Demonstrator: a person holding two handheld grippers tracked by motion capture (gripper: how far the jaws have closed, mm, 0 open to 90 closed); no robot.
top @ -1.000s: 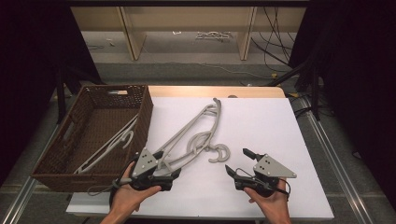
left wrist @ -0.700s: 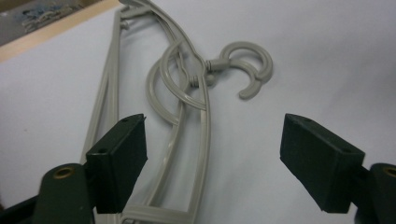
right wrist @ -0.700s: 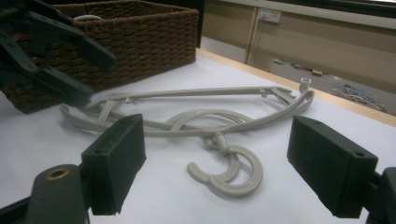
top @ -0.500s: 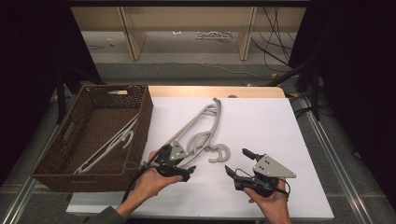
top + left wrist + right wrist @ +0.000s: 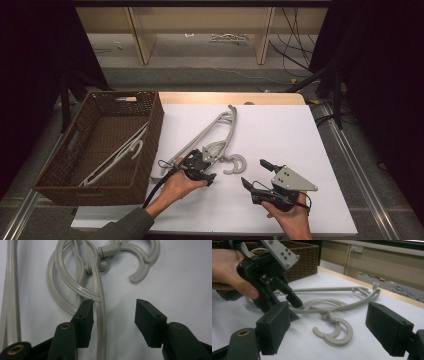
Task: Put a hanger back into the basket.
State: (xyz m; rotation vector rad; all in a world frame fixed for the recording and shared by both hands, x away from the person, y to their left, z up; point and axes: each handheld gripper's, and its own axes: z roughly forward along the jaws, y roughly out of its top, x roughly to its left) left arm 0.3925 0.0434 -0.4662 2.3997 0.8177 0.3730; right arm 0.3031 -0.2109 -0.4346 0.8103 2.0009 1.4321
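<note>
One hanger (image 5: 117, 155) already lies in the basket (image 5: 150, 137) at the bench's left edge; two tangled hangers (image 5: 212, 140) remain mid-bench. The left gripper (image 5: 113, 312), jaws spread, straddles one hanger's arm, not yet pinching. The right gripper (image 5: 257, 176) waits near the front edge, spread and empty

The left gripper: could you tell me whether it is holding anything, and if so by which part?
Nothing is held: the left gripper is open, astride one arm of the hanger.
</note>
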